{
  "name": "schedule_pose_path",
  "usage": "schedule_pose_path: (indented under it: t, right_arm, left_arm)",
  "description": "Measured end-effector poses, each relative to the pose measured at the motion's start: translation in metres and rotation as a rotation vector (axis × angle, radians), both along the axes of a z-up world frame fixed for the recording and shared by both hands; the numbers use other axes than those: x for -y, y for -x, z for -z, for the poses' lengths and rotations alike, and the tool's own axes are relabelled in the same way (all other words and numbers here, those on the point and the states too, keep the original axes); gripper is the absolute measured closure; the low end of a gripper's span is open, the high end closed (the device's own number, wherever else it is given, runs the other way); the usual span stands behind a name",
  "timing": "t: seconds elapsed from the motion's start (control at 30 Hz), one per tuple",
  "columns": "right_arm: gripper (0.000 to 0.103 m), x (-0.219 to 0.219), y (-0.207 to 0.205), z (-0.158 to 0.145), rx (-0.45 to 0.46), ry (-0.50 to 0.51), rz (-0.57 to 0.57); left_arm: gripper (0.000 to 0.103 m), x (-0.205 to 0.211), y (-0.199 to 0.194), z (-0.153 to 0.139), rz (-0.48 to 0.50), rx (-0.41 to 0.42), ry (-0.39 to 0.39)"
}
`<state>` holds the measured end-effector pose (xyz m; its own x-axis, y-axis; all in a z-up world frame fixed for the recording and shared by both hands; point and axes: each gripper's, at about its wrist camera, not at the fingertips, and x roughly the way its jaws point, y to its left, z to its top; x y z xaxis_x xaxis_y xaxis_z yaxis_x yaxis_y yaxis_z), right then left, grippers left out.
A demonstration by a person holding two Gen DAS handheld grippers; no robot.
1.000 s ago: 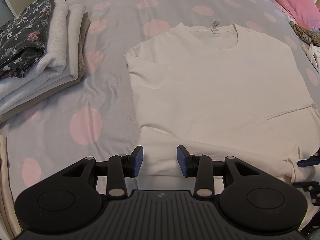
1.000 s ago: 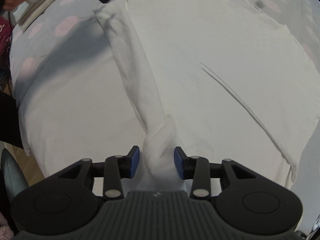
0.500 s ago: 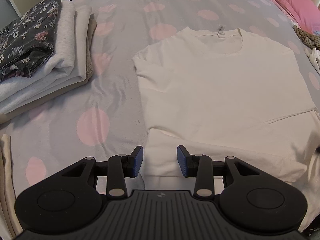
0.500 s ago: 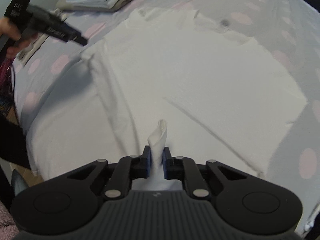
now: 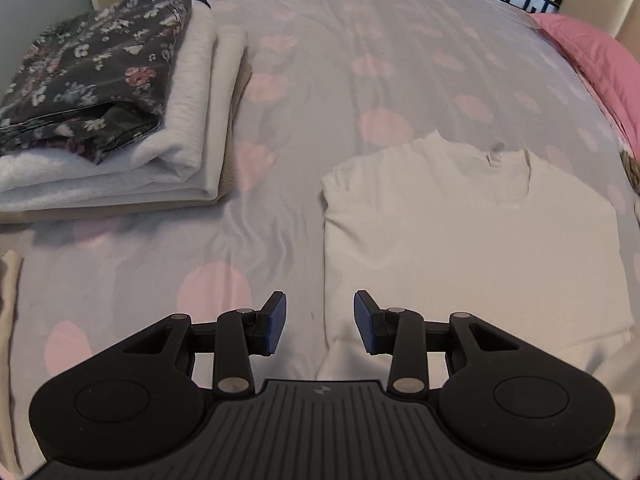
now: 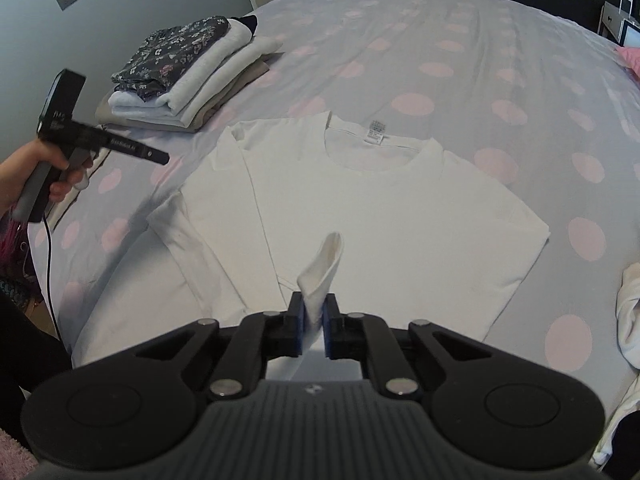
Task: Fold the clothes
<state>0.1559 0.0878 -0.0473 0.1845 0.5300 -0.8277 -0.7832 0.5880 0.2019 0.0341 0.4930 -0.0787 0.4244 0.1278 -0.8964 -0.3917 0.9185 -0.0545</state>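
A white T-shirt (image 6: 380,208) lies flat on the dotted bedcover (image 6: 440,60), collar away from me and its left side folded inward. My right gripper (image 6: 314,326) is shut on a pinch of the shirt's near edge, which stands up as a small white flap above the pads. In the left wrist view my left gripper (image 5: 320,322) hangs open over the shirt's left edge (image 5: 460,232), with nothing between its fingers. In the right wrist view a hand (image 6: 24,172) holds the left gripper (image 6: 162,157) above the bed, left of the shirt.
A stack of folded clothes (image 5: 120,120) topped by dark floral fabric sits at the far left (image 6: 192,76). A pink pillow (image 5: 592,52) lies far right. Another white garment (image 6: 630,312) is bunched at the right edge. A beige cloth (image 5: 8,320) lies near left.
My right gripper has shut on the shirt's near edge and risen with it. The left gripper stayed open and moved left, from over the shirt's hem to its left edge.
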Motion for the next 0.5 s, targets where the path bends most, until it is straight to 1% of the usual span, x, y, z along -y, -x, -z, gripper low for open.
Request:
schedule_pose_path:
  t: [0.13, 0.2, 0.33, 0.43, 0.47, 0.5]
  right_arm:
    - [0.093, -0.007, -0.013, 0.014, -0.007, 0.033, 0.003]
    - [0.093, -0.011, -0.019, 0.021, -0.021, 0.043, 0.005]
    - [0.093, -0.014, -0.028, 0.032, -0.038, 0.060, 0.005]
    - [0.093, -0.015, -0.034, 0.037, -0.044, 0.068, 0.014]
    - [0.093, -0.015, -0.036, 0.038, -0.048, 0.069, 0.018]
    - [0.093, -0.015, -0.039, 0.040, -0.052, 0.070, 0.023]
  left_arm:
    - [0.066, -0.010, -0.026, 0.005, -0.022, 0.013, 0.036]
    - [0.063, -0.014, -0.040, 0.010, -0.032, 0.017, 0.044]
    - [0.063, -0.021, -0.064, 0.025, -0.047, 0.035, 0.053]
    - [0.063, -0.029, -0.076, 0.040, -0.073, 0.054, 0.114]
    - [0.064, -0.032, -0.080, 0.045, -0.081, 0.058, 0.137]
    - [0.073, -0.035, -0.083, 0.050, -0.088, 0.062, 0.161]
